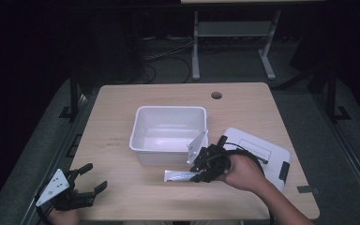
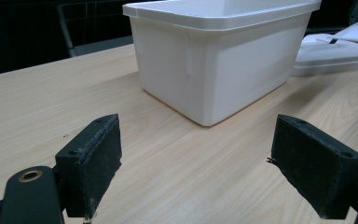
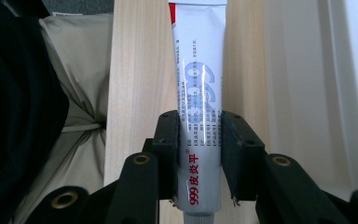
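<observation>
Black pads of the right tool sit closest to us in the right gripper view, and we see them clamped on a white ointment tube with red and blue print; the jaws press on both of its long sides near the cap end, at the bottom of that frame, while the crimped end runs to the top centre. In the high view the same tube lies level at lower centre, sticking out leftward from the right tool, just in front of the near wall of the white bin.

We judge the step in hand to be the carry: the tube is gripped and seems to be clear of the surface (though we cannot tell the gap from above). The next move, as we read it, calls for lifting above the bin's rim, bringing the tube over the open bin at frame centre, and parting the jaws there. The bin's lid lies right of the bin, partly under the hand, and need not be touched yet.

Down in the lower left corner of the high view, the left tool rests with its jaws wide apart and nothing between them; its own view shows the bin well ahead across bare wood.
</observation>
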Available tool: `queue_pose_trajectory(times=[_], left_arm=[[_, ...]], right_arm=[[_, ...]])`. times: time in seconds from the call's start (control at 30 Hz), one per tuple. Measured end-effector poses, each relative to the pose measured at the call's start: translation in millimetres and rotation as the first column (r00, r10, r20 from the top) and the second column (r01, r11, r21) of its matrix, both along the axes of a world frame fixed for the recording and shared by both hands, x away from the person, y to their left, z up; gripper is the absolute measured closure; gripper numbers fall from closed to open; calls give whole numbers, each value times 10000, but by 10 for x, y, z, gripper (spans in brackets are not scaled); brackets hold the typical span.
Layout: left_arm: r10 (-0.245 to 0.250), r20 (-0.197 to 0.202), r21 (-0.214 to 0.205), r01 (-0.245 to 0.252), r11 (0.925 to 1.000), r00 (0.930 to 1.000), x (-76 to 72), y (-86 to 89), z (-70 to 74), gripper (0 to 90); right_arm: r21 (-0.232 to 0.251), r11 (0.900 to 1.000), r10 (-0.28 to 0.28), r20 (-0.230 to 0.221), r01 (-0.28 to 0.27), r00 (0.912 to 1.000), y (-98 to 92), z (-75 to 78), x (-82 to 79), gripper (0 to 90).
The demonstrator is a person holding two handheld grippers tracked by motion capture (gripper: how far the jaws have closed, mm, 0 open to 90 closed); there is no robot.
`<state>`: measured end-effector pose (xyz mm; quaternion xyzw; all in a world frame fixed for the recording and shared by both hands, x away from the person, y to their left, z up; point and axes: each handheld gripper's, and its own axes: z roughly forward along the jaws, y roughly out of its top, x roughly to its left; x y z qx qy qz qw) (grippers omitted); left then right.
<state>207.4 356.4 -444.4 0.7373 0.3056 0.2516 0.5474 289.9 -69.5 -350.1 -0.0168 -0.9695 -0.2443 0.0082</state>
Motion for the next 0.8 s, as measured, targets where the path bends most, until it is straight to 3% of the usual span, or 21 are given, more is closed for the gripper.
queue_pose_trajectory(times=[0.8], left_arm=[[-26,-39,29,26,10000,10000,10,-14,-7,157]], right_arm=[[510,9987,55,117,-61,9999,-4,394,86,683]])
